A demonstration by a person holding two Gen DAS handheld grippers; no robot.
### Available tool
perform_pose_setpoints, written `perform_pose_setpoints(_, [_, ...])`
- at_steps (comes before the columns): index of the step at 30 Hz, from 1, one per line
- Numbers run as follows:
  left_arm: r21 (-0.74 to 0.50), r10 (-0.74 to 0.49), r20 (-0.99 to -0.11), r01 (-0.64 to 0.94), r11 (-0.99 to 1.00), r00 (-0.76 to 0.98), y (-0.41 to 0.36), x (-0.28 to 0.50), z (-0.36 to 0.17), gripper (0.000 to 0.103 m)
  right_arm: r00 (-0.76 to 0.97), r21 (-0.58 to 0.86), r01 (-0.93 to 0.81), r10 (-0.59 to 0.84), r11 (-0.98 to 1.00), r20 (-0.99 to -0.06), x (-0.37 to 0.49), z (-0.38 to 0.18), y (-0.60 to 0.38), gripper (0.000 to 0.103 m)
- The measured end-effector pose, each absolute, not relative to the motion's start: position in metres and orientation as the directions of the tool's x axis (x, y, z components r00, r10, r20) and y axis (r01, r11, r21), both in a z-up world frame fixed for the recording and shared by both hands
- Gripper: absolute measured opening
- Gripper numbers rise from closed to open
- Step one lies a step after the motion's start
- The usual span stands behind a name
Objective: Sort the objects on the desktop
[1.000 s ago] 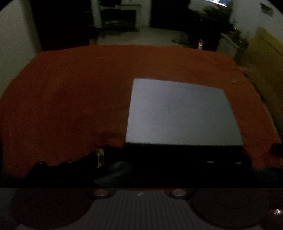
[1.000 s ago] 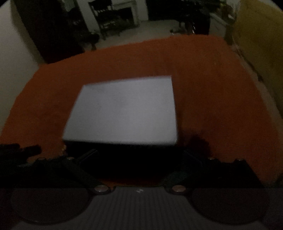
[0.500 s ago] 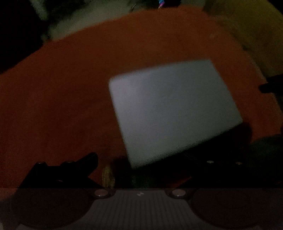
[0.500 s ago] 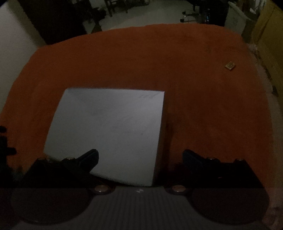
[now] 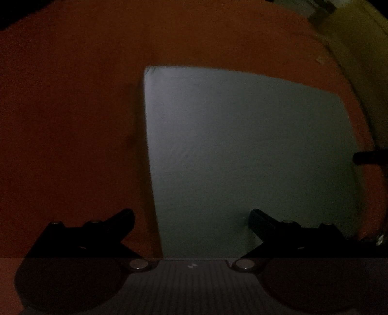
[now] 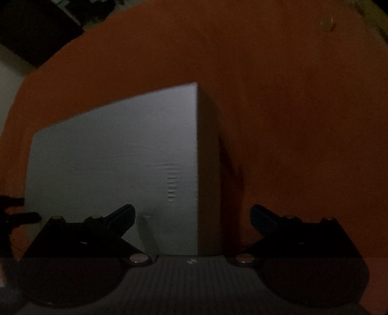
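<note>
A flat grey box lies on the orange-red tablecloth in dim light. My left gripper is open and straddles the box's left edge, its right finger over the grey top, its left finger over the cloth. In the right wrist view the same grey box fills the lower left, with its dark right side wall showing. My right gripper is open over the box's right edge, left finger above the grey top, right finger above the cloth. Neither gripper holds anything.
A small pale object lies on the cloth far right. The other gripper's dark tip shows at the right edge and at the left edge. A yellowish surface borders the table's right side. The tablecloth is bare to the right.
Both grippers have dropped closer to the box and tilted down, so the room behind has left the views. The small items near the left gripper's fingers are gone from view.
</note>
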State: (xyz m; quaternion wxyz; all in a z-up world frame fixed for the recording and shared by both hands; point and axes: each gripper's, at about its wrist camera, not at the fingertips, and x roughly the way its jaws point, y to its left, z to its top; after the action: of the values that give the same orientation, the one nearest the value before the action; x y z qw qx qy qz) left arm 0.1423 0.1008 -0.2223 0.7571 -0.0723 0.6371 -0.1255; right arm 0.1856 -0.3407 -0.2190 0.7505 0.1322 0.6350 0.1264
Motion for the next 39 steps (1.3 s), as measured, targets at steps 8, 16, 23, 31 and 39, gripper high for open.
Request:
perform_pose_setpoints(8, [-0.419,-0.425,-0.877,0.075,0.905,0.223,0.117,0.135,-0.239,0.103,0.204,0.559,-0.037,0.553,0.829,-0.808,0.187,-0.255,-0.345,0.103])
perform_pose_setpoints(16, [-0.426,-0.432,-0.873,0.077,0.901,0.224,0.123,0.128,-0.221,0.102,0.207,0.521,-0.04,0.517,0.852,-0.83,0.181,-0.24,-0.338,0.103])
perform_pose_setpoints(23, [-0.362,-0.379,-0.886,0.111,0.925,0.268,0.123,0.145,-0.194,0.102,0.274,0.549,0.004,0.527,0.836,-0.805,0.19,-0.196,-0.341,0.103])
perform_pose_setpoints(31, [-0.302,-0.317,-0.902,0.097,0.948,0.294,0.112,0.153,-0.211,0.103,0.225,0.432,-0.039,0.429,0.901,-0.875,0.195,-0.225,-0.323,0.103])
perform_pose_setpoints(39, [-0.374,-0.372,-0.889,0.046,0.926,0.267,0.125,0.145,-0.218,0.102,0.164,0.557,-0.004,0.55,0.831,-0.819,0.191,-0.257,-0.347,0.103])
